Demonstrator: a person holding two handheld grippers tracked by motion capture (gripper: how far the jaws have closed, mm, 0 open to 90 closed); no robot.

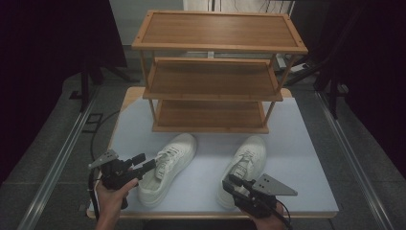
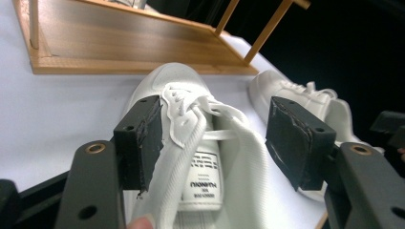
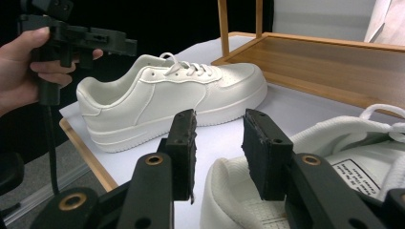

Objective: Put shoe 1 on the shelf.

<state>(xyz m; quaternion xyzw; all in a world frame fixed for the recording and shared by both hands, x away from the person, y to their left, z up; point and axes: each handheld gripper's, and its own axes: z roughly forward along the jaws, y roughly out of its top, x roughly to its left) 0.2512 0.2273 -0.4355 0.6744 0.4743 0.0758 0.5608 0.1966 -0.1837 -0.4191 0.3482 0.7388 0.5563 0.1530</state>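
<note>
Two white sneakers lie on the pale counter [image 1: 297,143], toes toward the far side. Nearest the person, the left tool [image 1: 143,163] hangs over the heel opening of the left sneaker [image 1: 167,167], its jaws apart, one at each side of the collar and tongue, the pads not visibly pressing. The right tool [image 1: 233,182] sits at the heel of the right sneaker [image 1: 244,165]; its jaws stand apart with a gap between them, above the padded heel rim and not gripping it. A hand [image 1: 111,199] holds the left tool at the near edge, where the counter's wooden border shows beneath the white top.

Beyond the shoes stands a three-tier wooden shoe rack [image 1: 215,76], its slatted shelves bare, its lowest shelf just behind the toes and resting on the counter. Farther out, grey floor [image 1: 43,158] surrounds the counter, with a metal rail [image 1: 62,158] running along the left and another at the right. Dark curtains [image 1: 43,48] close in both sides.
</note>
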